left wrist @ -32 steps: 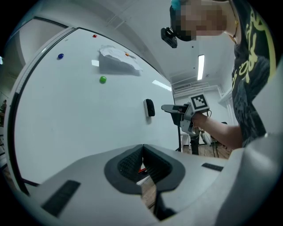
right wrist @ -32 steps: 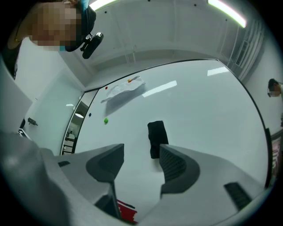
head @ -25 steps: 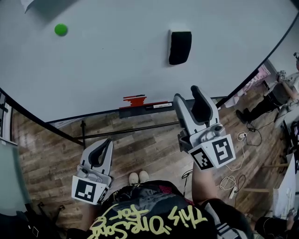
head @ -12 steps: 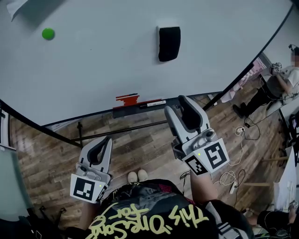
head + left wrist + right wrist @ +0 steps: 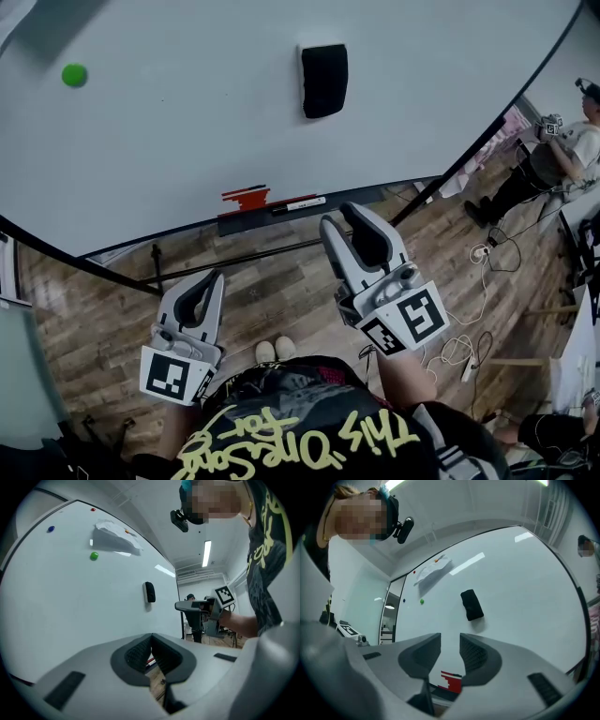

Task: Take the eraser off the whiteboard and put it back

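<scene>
Hanging nearest the person's body at the lower left, the left gripper (image 5: 214, 279) is closed, its pads meeting with nothing between them, and it has barely shifted. Just beyond it and to the right, the right gripper (image 5: 345, 217) is what has changed. It has sunk from in front of the board's lower edge toward the person, and its jaws have just been closing. A narrow gap remains between the pads, so it is still open, and the gap is empty.

Farther out, past the wooden floor (image 5: 281, 291), the marker tray (image 5: 309, 208) runs along the bottom of the whiteboard (image 5: 187, 131), with a red thing (image 5: 246, 198) lying at its left end. Higher and farther still, the eraser (image 5: 324, 80) sits stuck to the board, above the right gripper and well apart from both grippers. It has been on the board throughout. Its drift leftward in the head view matches that of the green magnet (image 5: 74, 75) at far left, so I judge that the head turned and the eraser did not move.

An empty gripper that drops and narrows with the eraser in place suggests no reach is under way. Either the eraser has already been put back, or the take has not begun; the pictures do not settle which. If it is still to be taken, the right gripper would need to rise and spread wider than the eraser.
</scene>
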Demonstrator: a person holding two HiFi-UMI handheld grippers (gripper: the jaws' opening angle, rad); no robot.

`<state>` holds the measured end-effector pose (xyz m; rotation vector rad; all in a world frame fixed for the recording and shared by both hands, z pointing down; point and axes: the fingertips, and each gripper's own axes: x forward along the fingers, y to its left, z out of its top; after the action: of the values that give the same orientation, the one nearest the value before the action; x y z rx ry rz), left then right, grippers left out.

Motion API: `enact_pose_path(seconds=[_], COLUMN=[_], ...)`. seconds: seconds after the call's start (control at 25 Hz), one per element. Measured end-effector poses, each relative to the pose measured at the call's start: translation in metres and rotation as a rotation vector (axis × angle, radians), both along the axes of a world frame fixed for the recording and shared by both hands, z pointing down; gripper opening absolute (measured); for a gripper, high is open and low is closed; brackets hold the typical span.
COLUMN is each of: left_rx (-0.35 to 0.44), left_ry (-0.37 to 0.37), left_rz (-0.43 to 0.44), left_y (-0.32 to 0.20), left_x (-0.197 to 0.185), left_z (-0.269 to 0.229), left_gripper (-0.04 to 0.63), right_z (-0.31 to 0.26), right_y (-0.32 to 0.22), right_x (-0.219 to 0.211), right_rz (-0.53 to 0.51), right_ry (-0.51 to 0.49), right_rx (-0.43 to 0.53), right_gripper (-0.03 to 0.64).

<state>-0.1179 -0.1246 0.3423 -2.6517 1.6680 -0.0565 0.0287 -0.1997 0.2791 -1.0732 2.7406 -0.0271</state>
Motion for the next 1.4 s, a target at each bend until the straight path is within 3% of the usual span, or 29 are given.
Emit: enact_pose_path(seconds=[0.68, 1.4], left_rx=[-0.001, 0.0], left_ry=[-0.002, -0.004], left_rz=[-0.004, -0.01], left_y=[-0.007, -0.01], left_x=[0.0, 0.001], left_z=[-0.002, -0.004], left_gripper=[0.008, 0.008], right_z=[0.028, 0.041], right_y=[0.002, 0.005], right_x=[-0.011, -0.02], right_rz=[-0.027, -0.087], right_ry=[0.036, 0.107], right_rx=[-0.062, -0.062], right_gripper=[0.051, 0.017])
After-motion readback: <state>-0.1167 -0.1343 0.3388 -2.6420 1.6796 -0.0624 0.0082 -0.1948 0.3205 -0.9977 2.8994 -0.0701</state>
